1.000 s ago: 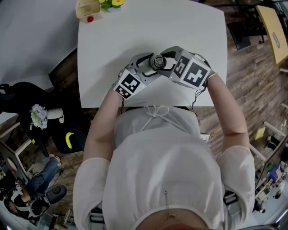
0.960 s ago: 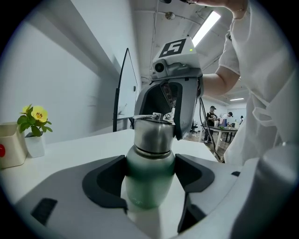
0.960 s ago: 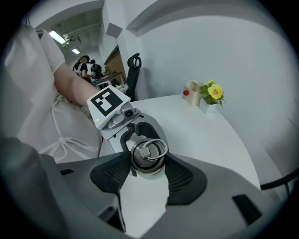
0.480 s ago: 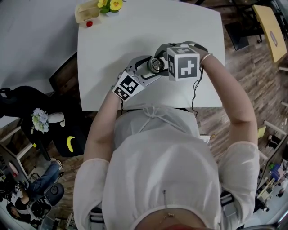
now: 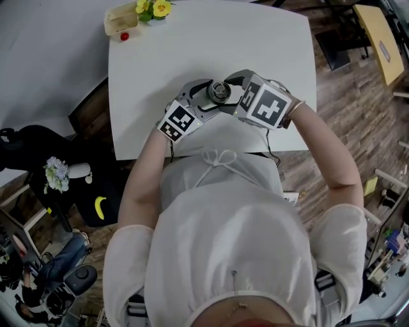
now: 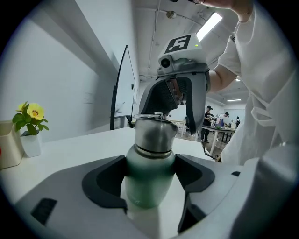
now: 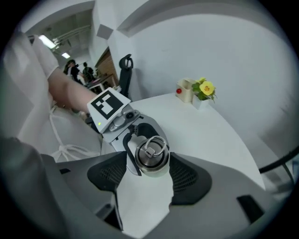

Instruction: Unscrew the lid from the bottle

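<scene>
A green metal bottle (image 6: 148, 179) stands on the white table (image 5: 255, 45), with my left gripper (image 6: 149, 186) shut on its body. Its steel lid (image 7: 151, 157), which has a wire ring on top, is on the neck. From the right, my right gripper (image 7: 148, 173) reaches over the lid. Its jaws are opening, with the lid between the pads and a small gap showing on the left side. In the head view both grippers meet at the bottle (image 5: 218, 91) near the table's front edge, the left gripper (image 5: 212, 97) on one side and the right gripper (image 5: 230, 92) on the other.
A small pot of yellow flowers (image 5: 152, 9), a beige container (image 5: 120, 19) and a little red object (image 5: 124, 36) sit at the table's far left corner. Wooden floor lies to the right of the table. A black chair (image 5: 38, 147) stands to the left.
The right gripper turned around the lid: half a second ago its marker cube faced up over the bottle, and now it is tilted back to the right. The left gripper and bottle stayed put.
</scene>
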